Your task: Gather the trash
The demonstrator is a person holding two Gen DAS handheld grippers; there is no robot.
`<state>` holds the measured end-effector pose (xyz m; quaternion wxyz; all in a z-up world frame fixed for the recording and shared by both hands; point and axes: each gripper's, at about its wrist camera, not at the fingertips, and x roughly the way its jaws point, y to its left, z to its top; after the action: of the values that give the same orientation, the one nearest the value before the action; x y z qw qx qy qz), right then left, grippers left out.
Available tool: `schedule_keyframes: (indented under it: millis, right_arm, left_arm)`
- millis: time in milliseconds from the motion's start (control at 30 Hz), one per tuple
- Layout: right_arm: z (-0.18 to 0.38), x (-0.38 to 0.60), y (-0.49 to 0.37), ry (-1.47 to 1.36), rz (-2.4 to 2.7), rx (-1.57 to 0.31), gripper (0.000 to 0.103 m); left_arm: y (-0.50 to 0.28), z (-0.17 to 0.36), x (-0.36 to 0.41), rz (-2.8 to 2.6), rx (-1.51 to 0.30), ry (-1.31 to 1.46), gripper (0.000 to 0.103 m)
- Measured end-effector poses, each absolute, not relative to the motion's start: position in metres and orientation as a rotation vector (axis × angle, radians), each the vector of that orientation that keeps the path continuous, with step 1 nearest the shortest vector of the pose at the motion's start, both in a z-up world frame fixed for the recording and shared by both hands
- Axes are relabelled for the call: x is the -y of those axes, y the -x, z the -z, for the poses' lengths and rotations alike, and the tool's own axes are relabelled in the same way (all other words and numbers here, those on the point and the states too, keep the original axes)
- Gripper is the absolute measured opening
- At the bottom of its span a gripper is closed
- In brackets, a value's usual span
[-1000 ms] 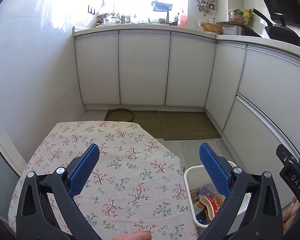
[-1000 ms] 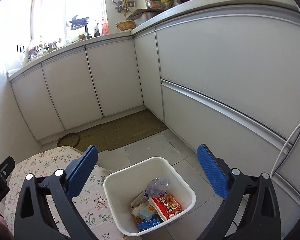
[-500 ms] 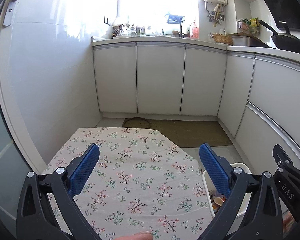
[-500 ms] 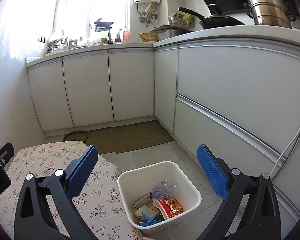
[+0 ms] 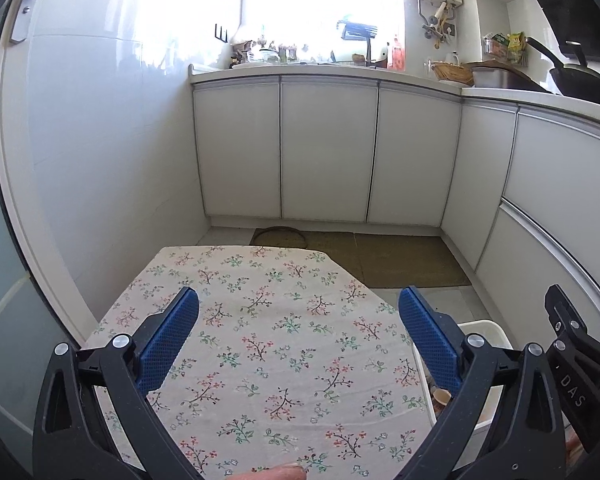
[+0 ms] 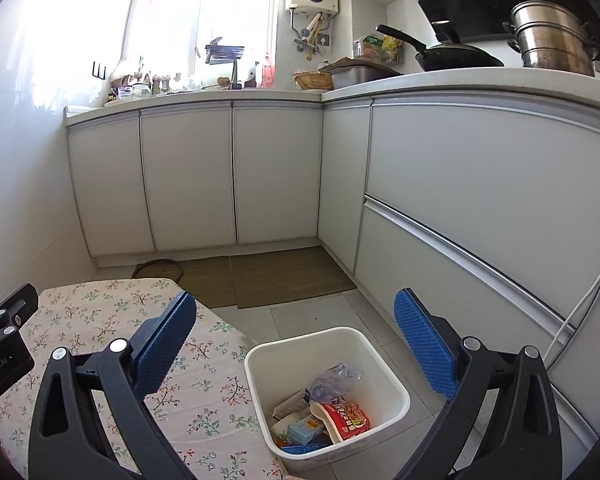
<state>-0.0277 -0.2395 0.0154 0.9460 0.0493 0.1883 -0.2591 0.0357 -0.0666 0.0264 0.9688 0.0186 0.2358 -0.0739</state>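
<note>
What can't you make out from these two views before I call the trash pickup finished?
- Bin floor, right wrist view: wrappers and a crushed bottle cover it.
- Bin contents, left wrist view: the left gripper's right jaw blocks most.
- Floor beside the table: hidden under the tabletop.
- Window counter items: glare-washed, too small.

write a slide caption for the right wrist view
Open right gripper above a white plastic bin of wrappers beside a floral tablecloth.
</note>
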Motion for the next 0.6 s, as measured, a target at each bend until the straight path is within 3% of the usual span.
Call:
schedule_keyframes:
  millis: [600]
  right_arm:
    - [-0.0172,0.239,0.0305,-0.082,0.542,-0.36,0.096]
  left_arm:
    - [-0.0355,-0.0241,0.0724,0.154,-0.475,-0.037,0.096]
